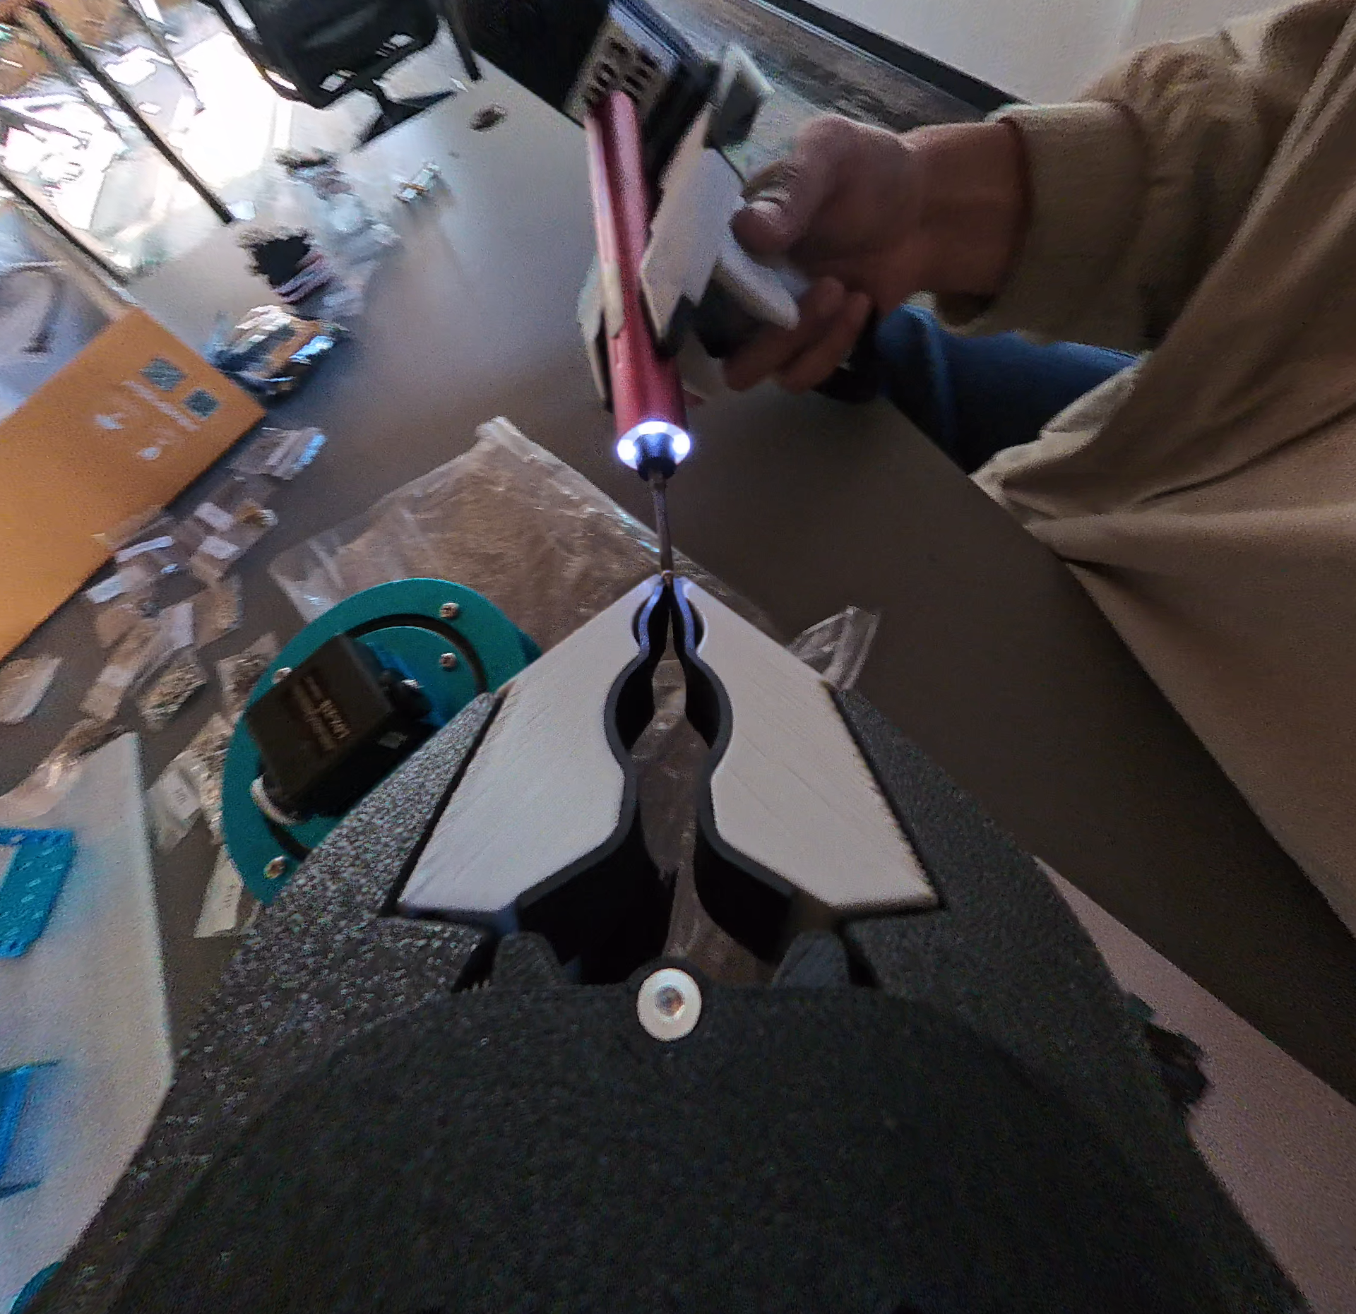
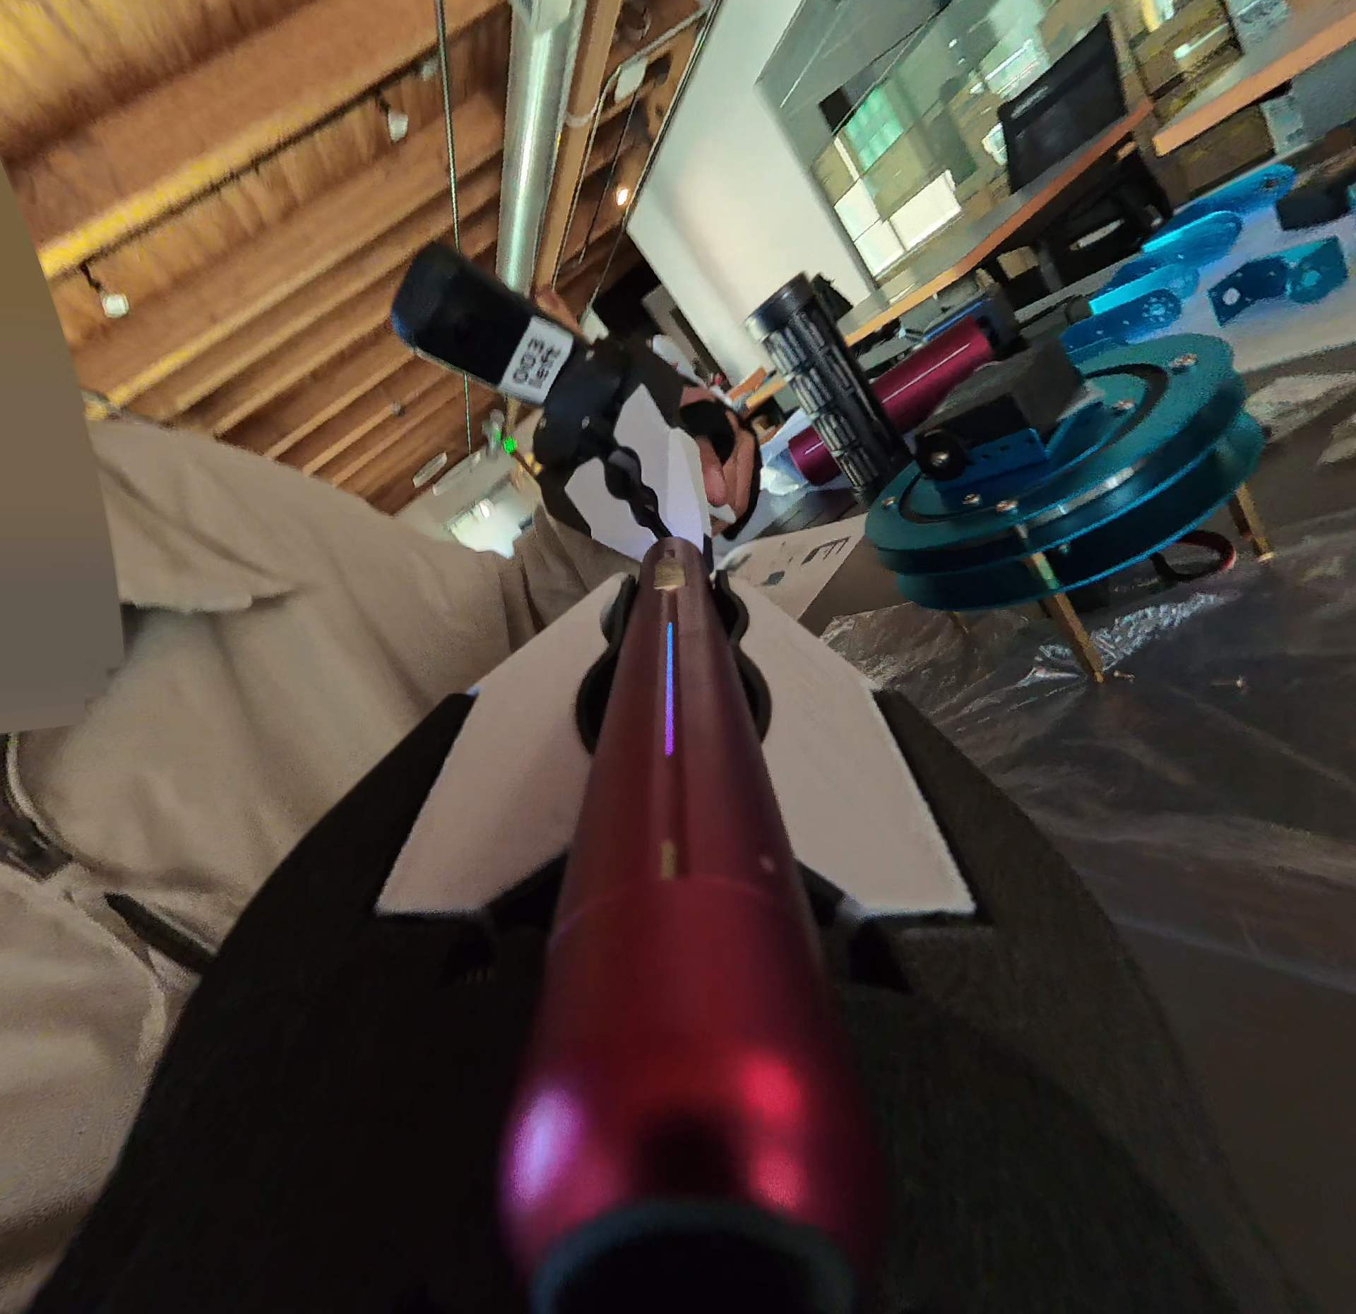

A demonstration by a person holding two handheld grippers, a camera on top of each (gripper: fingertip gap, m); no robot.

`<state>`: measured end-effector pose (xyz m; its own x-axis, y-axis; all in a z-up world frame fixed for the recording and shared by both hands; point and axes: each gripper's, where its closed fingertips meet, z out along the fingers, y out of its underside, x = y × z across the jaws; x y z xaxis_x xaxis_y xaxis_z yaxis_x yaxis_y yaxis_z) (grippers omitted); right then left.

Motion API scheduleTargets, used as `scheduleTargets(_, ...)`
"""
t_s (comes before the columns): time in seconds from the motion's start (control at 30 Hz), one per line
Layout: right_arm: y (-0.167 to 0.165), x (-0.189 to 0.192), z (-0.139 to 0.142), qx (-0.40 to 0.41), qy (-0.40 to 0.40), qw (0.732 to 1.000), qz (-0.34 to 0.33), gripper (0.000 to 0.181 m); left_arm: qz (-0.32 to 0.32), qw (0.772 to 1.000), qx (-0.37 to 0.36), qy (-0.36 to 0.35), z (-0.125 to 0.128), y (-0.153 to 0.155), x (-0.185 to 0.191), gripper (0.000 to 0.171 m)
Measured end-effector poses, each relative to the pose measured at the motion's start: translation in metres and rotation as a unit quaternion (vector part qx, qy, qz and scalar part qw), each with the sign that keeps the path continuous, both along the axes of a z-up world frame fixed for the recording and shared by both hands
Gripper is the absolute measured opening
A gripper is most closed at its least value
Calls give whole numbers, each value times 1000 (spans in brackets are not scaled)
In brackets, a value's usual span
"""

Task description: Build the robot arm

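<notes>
The grey table [image 1: 469,369] carried the clutter: an orange cardboard box [image 1: 110,442], a clear plastic sheet [image 1: 499,523], scattered small parts bags [image 1: 183,538], and a teal disc assembly [image 2: 1064,501] on brass standoffs with a black servo motor [image 1: 323,721] mounted in it.

The right gripper [image 2: 671,582], held in a person's hand [image 1: 866,252], had its fingers closed around a red electric screwdriver [image 2: 682,839], whose tip light [image 1: 653,446] was lit. Its thin bit [image 1: 664,523] pointed down at the left gripper [image 1: 668,589], whose fingers were pinched nearly together at the tips, seemingly on something tiny, perhaps a screw; it was too small to tell for sure.

Judging from this, the main risk was slippage at that meeting point: bit and pinched piece were both held in the air above the plastic sheet, so a small wobble of either could knock the piece loose. It would be hard to find among the bags. A slightly off-axis bit could also skate off and strike the white fingertips [image 1: 587,692].
</notes>
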<state>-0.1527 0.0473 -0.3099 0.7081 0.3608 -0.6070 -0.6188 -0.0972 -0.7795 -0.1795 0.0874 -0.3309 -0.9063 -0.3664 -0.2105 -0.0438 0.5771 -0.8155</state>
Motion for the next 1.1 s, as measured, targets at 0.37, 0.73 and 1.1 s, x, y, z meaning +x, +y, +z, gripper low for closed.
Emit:
scheduleTargets(0.37, -17, -13, 15, 56, -70, 996, -17, 20, -41, 998, -29, 45, 16, -18, -12, 0)
scheduleTargets(0.73, -28, 0, 24, 69, -117, 986, -96, 20, 13, 1000, -6, 28, 22, -12, 7, 25)
scheduleTargets(1.1, -2, 37, -17, -16, -646, 707, -289, 19, 264, 964, -33, 11, 14, 63, 83, 60)
